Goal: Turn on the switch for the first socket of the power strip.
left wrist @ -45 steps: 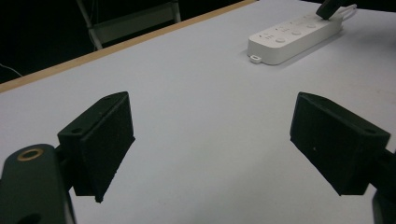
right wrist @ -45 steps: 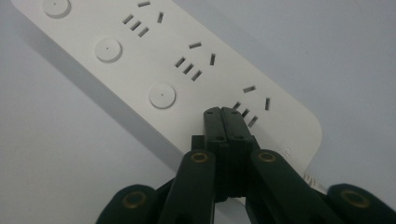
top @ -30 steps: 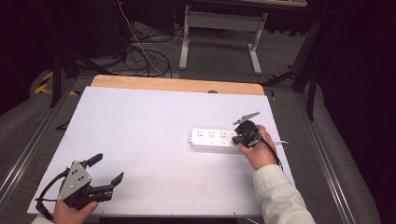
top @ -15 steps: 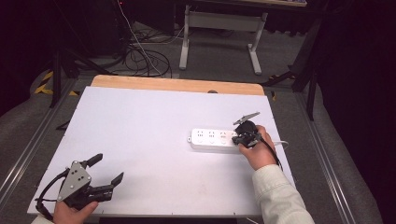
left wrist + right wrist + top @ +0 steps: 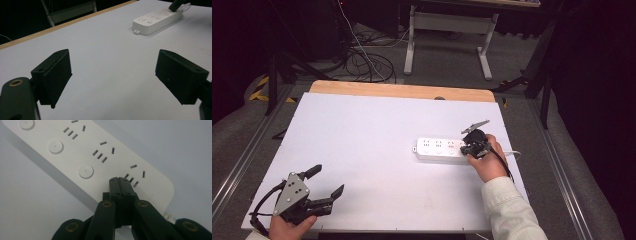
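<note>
Staying put since before: right claw [image 5: 121, 180] closed on power strip [image 5: 439, 149], left claw [image 5: 326, 180] wide open.

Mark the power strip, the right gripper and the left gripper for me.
power strip [image 5: 437, 149]: high view, white top face by the buttons.
right gripper [image 5: 121, 182]: right gripper view, tips of its closed fingers.
left gripper [image 5: 326, 182]: high view, gap midway between its fingertips.

Left claw [image 5: 328, 181]: jaws spread wide, nothing between them, held low at the near left of the bench [image 5: 362, 140].
Left hand [image 5: 287, 227]: I grip the handle from below, cable looping to the side.
Right claw [image 5: 121, 181]: jaws pressed together, tips pointed down.
Right hand [image 5: 487, 162]: wrapped round the handle, pale sleeve [image 5: 509, 212] reaching in from the near right.
</note>
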The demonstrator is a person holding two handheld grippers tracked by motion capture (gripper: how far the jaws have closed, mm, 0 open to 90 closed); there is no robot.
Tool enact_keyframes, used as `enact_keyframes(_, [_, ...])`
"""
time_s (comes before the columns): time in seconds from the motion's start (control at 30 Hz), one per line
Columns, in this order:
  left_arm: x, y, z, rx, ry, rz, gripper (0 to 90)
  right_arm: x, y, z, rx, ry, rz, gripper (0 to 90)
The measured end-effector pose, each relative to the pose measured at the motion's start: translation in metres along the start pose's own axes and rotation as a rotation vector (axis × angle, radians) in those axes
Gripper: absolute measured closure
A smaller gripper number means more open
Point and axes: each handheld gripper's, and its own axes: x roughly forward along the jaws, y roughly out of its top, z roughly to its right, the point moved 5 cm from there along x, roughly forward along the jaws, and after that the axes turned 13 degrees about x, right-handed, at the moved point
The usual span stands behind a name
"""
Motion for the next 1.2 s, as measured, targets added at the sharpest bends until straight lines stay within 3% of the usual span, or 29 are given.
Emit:
enact_keyframes(0.57, [0.000,0.000,-0.001,-0.003,0.005,0.000,14.1,0.000,-0.001,0.001,0.014,0.003,0.015,90.0])
enact_keyframes(0.73, [0.001,0.000,-0.001,-0.011,0.003,-0.003,14.1,-0.015,0.004,-0.002,0.014,0.034,0.094,90.0])
enact_keyframes(1.2, [0.001,0.000,-0.001,-0.007,0.006,-0.001,14.1,-0.057,0.013,-0.011,-0.007,0.059,0.190,90.0])
